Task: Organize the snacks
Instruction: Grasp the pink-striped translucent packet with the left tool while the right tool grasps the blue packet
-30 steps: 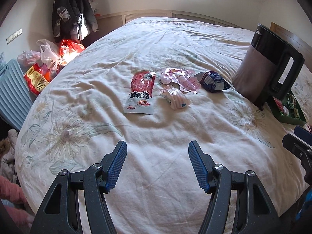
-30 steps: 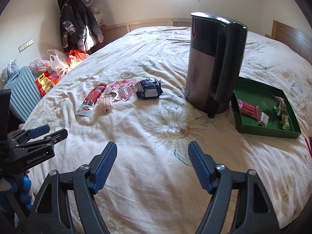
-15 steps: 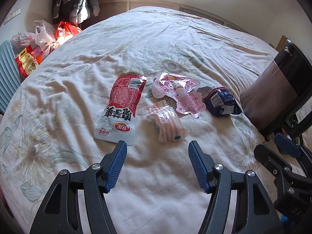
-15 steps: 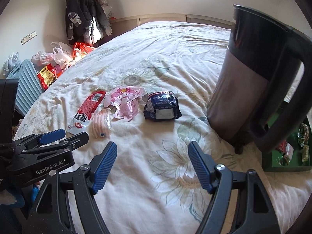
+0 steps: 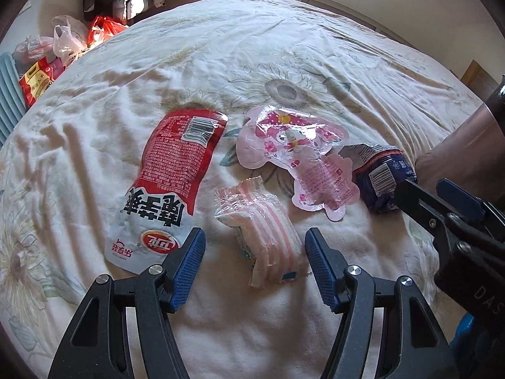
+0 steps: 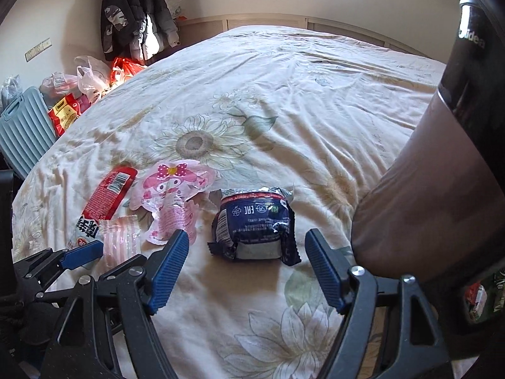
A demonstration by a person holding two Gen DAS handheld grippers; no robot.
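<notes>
Several snacks lie on the flowered bedspread. A pink-striped clear packet (image 5: 265, 237) sits between the tips of my open left gripper (image 5: 254, 246); it also shows in the right wrist view (image 6: 121, 240). A red and white pouch (image 5: 170, 186) lies to its left, a pink cartoon packet (image 5: 296, 154) behind it. A dark blue wrapped snack (image 6: 254, 221) lies just ahead of my open right gripper (image 6: 246, 249), between its tips; it also shows in the left wrist view (image 5: 383, 177). Both grippers are empty.
A tall dark kettle (image 6: 448, 164) stands close on the right. A green tray corner with snacks (image 6: 483, 293) peeks out behind it. Plastic bags (image 6: 91, 79) and a blue ribbed case (image 6: 22, 132) sit off the bed's left side, coats (image 6: 132, 15) hang beyond.
Both grippers have moved forward and down toward the snacks. The striped packet now sits between the left tips, the blue snack between the right tips. Both stay open.
</notes>
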